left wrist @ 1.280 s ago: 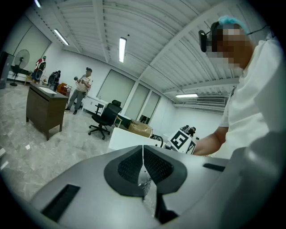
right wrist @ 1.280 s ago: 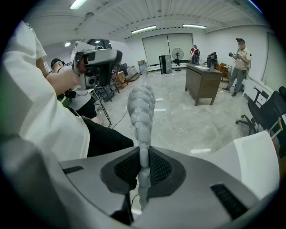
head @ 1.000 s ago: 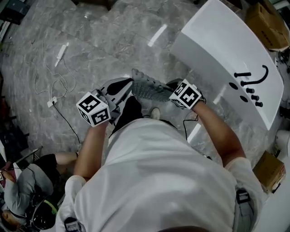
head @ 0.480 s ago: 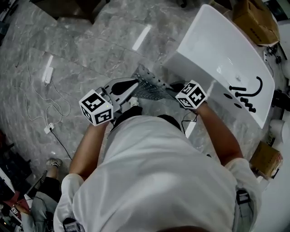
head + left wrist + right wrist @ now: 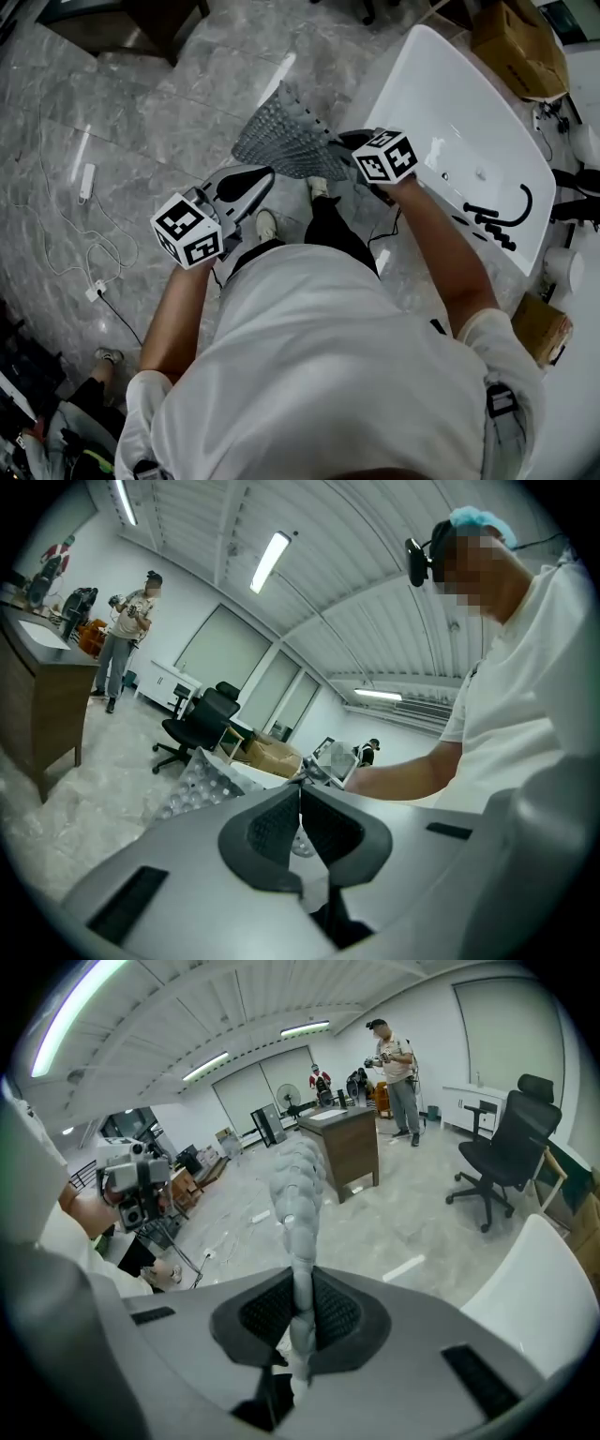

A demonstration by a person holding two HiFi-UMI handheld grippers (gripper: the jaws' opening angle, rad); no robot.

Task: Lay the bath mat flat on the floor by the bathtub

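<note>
The grey bubble-textured bath mat (image 5: 281,139) hangs in the air over the marble floor, just left of the white bathtub (image 5: 450,103). My left gripper (image 5: 264,176) is shut on the mat's near left edge, and my right gripper (image 5: 343,142) is shut on its right edge beside the tub rim. In the left gripper view the jaws (image 5: 300,808) are closed, with the mat (image 5: 192,785) spreading out to the left. From the right gripper view the mat (image 5: 296,1194) rises edge-on out of the closed gripper (image 5: 302,1312).
The person's shoes (image 5: 319,187) stand on the floor under the mat. A black shower hose (image 5: 502,216) lies on the tub's end. Cardboard boxes (image 5: 520,37) sit beyond the tub, a power strip and cable (image 5: 84,178) lie at left, and a dark cabinet (image 5: 122,23) stands at top left.
Both grippers have lifted the mat and carried it forward, away from the body. It now hangs more spread out. The view has shifted along the tub.
</note>
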